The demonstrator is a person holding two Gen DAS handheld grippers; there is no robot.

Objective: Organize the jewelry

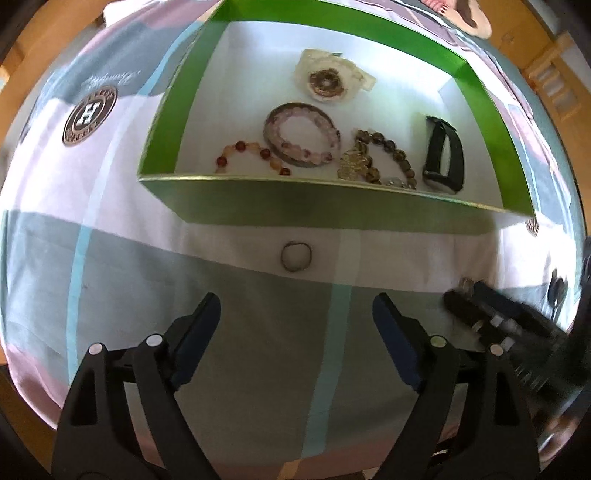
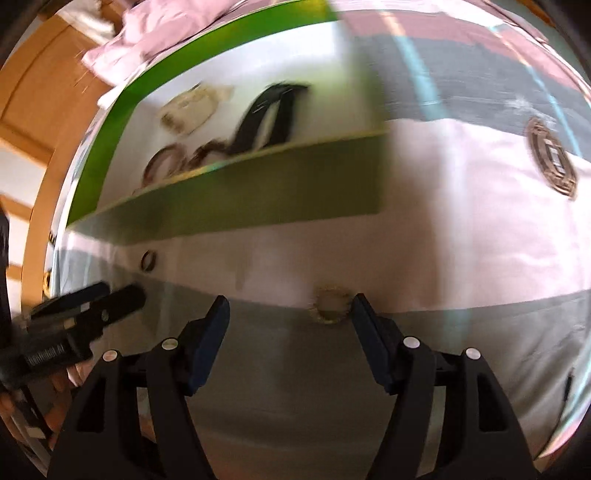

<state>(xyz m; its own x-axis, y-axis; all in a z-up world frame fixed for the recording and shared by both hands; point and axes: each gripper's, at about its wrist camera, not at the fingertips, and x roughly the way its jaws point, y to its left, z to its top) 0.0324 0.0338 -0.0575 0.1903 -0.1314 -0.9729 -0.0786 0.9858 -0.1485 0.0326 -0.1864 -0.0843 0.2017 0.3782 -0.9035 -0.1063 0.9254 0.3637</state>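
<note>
Spread right tool [image 2: 290, 317] nears a blurred ring [image 2: 330, 307].

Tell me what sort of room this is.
Probably a bedroom: the green box of jewelry sits on a patchwork bedsheet bearing a round logo, with a rumpled pink pillow or bedding and wooden furniture behind.

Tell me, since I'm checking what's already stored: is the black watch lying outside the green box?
No, the black watch lies inside the green box, near its right wall.
</note>
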